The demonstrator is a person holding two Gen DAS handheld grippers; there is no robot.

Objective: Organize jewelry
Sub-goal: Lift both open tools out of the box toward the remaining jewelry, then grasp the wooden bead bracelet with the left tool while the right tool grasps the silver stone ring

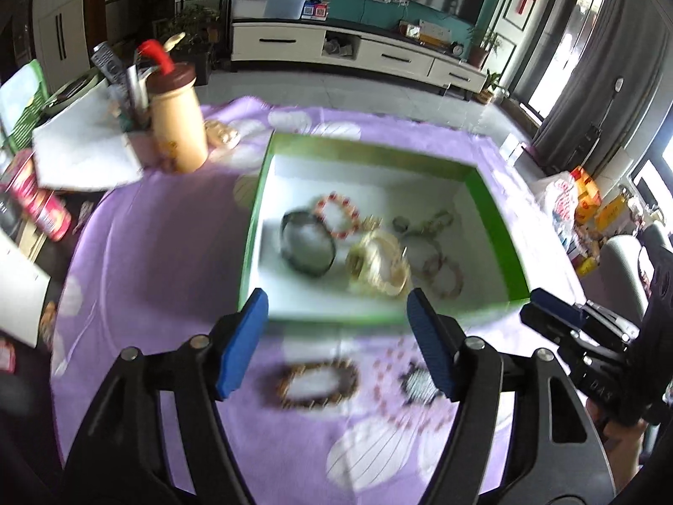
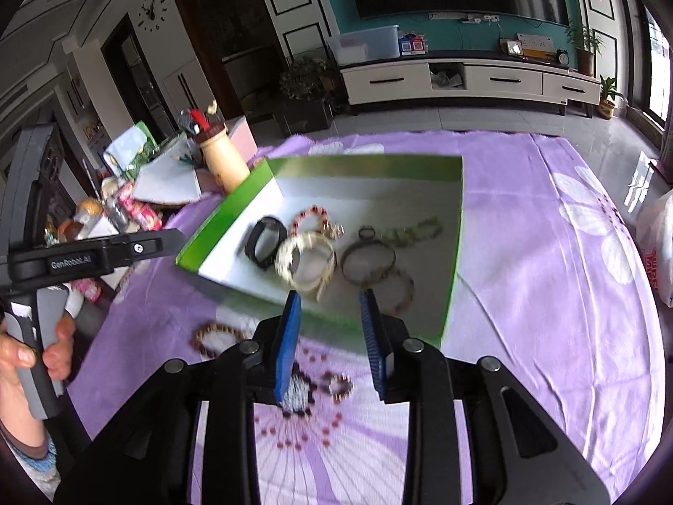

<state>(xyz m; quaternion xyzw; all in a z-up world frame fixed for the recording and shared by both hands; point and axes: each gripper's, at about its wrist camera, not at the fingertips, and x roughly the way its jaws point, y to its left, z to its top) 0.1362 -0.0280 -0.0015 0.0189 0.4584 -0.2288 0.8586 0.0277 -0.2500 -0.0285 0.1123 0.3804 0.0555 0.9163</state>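
Observation:
A green-rimmed box (image 1: 366,149) (image 2: 361,168) on the purple cloth holds several pieces: a black bangle (image 1: 309,246) (image 2: 266,248), a red bead bracelet (image 1: 338,214), a pale gold bracelet (image 1: 378,267) (image 2: 307,263) and thin rings (image 2: 368,261). On the cloth in front lie a brown bead bracelet (image 1: 317,383) (image 2: 218,336), a dark beaded piece (image 1: 416,385) (image 2: 298,393) and a small ring (image 2: 340,385). My left gripper (image 1: 336,345) is open and empty above the loose pieces. My right gripper (image 2: 332,341) is open and empty at the box's near rim; it also shows in the left wrist view (image 1: 559,315).
A tan bottle with a brown lid (image 1: 176,122) (image 2: 221,155), a white folded sheet (image 1: 84,151) and a red can (image 1: 40,202) stand at the table's left. Snack bags (image 1: 589,198) lie beyond the right edge. A white bag (image 2: 658,248) sits far right.

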